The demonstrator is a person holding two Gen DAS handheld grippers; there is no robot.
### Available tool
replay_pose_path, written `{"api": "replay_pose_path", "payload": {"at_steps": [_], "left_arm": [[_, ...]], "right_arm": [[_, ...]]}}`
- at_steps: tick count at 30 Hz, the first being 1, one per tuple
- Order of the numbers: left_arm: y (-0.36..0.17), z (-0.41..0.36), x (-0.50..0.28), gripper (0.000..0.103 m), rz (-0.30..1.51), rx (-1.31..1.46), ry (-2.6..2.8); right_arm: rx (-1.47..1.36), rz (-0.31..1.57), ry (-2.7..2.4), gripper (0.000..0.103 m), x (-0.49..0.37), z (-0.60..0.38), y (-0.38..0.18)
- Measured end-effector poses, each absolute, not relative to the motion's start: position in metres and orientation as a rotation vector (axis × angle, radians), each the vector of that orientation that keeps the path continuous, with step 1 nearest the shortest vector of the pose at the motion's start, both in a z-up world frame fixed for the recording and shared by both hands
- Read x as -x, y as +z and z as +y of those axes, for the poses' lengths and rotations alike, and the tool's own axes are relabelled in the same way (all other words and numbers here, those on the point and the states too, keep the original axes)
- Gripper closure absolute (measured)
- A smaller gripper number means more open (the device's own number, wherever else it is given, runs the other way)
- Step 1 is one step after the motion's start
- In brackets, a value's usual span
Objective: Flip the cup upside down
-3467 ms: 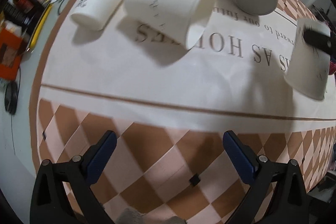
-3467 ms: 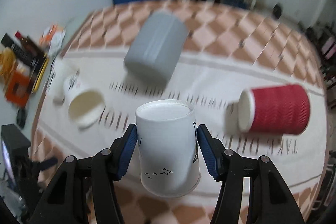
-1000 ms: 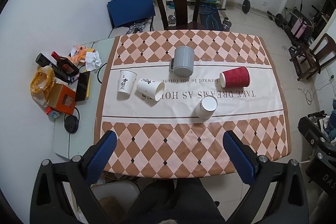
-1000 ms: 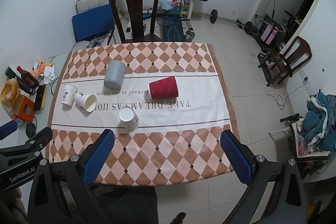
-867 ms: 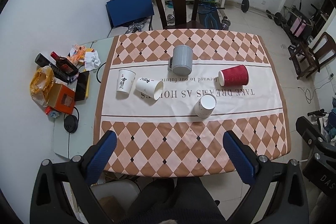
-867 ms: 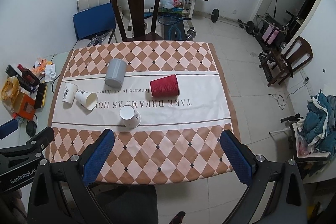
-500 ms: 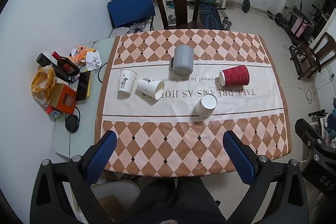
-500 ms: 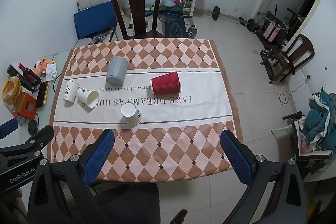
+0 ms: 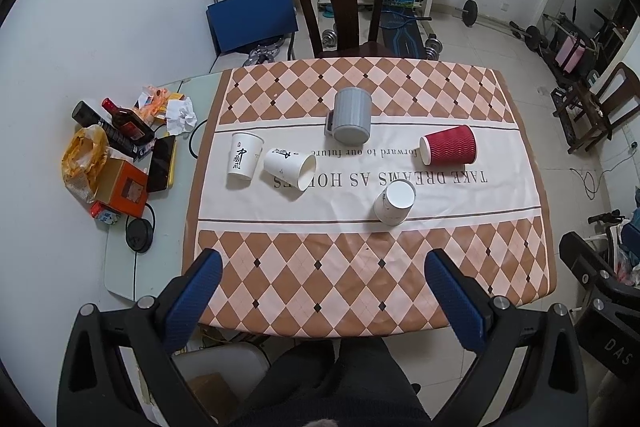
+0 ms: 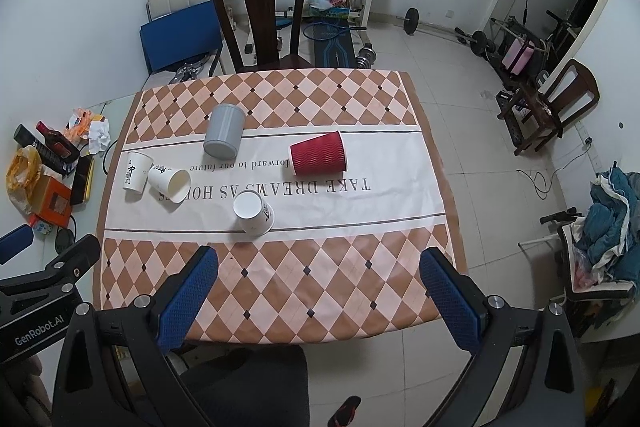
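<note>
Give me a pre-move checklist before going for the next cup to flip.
1. Left gripper open and holding nothing: ok.
2. Right gripper open and holding nothing: ok.
3. White cup nearest the person already standing upside down: ok.
4. Red ribbed cup flipped: not ok, it lies on its side.
5. White cup by the left edge of the cloth flipped: not ok, it lies on its side, touching or almost touching the printed white cup.
6. Grippers within reach of a cup: not ok, both are high above the table.
</note>
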State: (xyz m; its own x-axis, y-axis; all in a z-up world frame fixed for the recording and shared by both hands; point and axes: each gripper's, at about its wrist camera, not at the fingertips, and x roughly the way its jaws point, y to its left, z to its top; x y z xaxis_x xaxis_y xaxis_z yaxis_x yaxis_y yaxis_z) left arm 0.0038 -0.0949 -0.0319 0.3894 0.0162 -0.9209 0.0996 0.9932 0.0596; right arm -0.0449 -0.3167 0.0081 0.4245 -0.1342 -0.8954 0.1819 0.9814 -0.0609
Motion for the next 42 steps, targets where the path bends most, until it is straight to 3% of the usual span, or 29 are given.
{"api": "replay_pose_path", "payload": {"at_steps": [42], "left_arm": [[-0.0301,-0.097,-0.0069,0.0,1.164,-0.102,-0.051]], "right_arm": [[-0.049,1.114,-0.198,0.001,0.0458,-0.3175,0.0087]]}}
